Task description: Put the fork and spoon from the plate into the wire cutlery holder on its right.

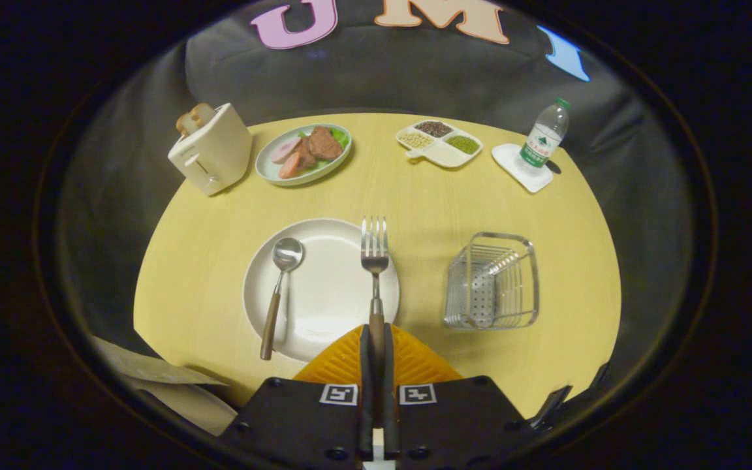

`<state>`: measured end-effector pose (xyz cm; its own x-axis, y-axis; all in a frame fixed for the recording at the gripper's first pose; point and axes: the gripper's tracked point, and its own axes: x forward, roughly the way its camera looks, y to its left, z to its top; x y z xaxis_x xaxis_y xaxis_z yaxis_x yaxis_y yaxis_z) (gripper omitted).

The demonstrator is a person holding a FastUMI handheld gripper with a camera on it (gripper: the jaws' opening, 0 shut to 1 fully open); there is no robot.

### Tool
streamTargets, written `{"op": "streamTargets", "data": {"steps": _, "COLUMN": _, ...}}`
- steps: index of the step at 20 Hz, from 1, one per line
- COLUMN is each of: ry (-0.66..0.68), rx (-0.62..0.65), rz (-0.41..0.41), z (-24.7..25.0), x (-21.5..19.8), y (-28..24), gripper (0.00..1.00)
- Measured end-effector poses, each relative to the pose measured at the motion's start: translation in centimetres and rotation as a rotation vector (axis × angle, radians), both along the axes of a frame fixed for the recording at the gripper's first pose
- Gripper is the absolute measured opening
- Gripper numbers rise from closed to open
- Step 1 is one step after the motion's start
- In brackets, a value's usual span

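Observation:
My gripper (376, 334) is shut on the brown handle of the fork (375, 256), both orange fingers (343, 362) pressing it. The fork points straight ahead, its tines over the right rim of the white plate (333, 287). I cannot tell whether it is lifted off the plate. A spoon (278, 287) with a brown handle lies on the plate's left side, its handle hanging over the near rim. The wire cutlery holder (493, 281) stands to the right of the plate, with nothing in it.
On the round yellow table (206, 248), beyond the plate: a cream toaster (211, 155) with bread, a plate of food (304, 154), a divided dish of grains (440, 143), and a water bottle (544, 137) on a white coaster.

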<state>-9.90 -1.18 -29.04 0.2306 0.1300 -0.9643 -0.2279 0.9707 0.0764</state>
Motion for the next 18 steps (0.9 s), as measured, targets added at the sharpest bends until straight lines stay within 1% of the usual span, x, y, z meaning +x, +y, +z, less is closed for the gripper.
{"op": "streamTargets", "data": {"steps": 3, "ry": 0.013, "rx": -0.043, "rz": -0.006, "z": 1.4, "x": 0.2, "y": -3.5, "gripper": 0.09}}
{"op": "streamTargets", "data": {"steps": 6, "ry": 0.022, "rx": -0.059, "rz": -0.039, "z": 2.5, "x": 0.3, "y": -6.4, "gripper": 0.09}}
{"op": "streamTargets", "data": {"steps": 10, "ry": 0.067, "rx": -0.109, "rz": -0.067, "z": 2.2, "x": 0.0, "y": -10.1, "gripper": 0.09}}
{"op": "streamTargets", "data": {"steps": 14, "ry": 0.096, "rx": -0.125, "rz": -0.081, "z": 1.3, "x": -0.1, "y": -11.1, "gripper": 0.11}}
{"op": "streamTargets", "data": {"steps": 17, "ry": 0.098, "rx": -0.110, "rz": -0.091, "z": 1.1, "x": 0.3, "y": -11.1, "gripper": 0.13}}
{"op": "streamTargets", "data": {"steps": 18, "ry": 0.096, "rx": -0.093, "rz": -0.098, "z": 0.9, "x": 0.3, "y": -10.7, "gripper": 0.24}}
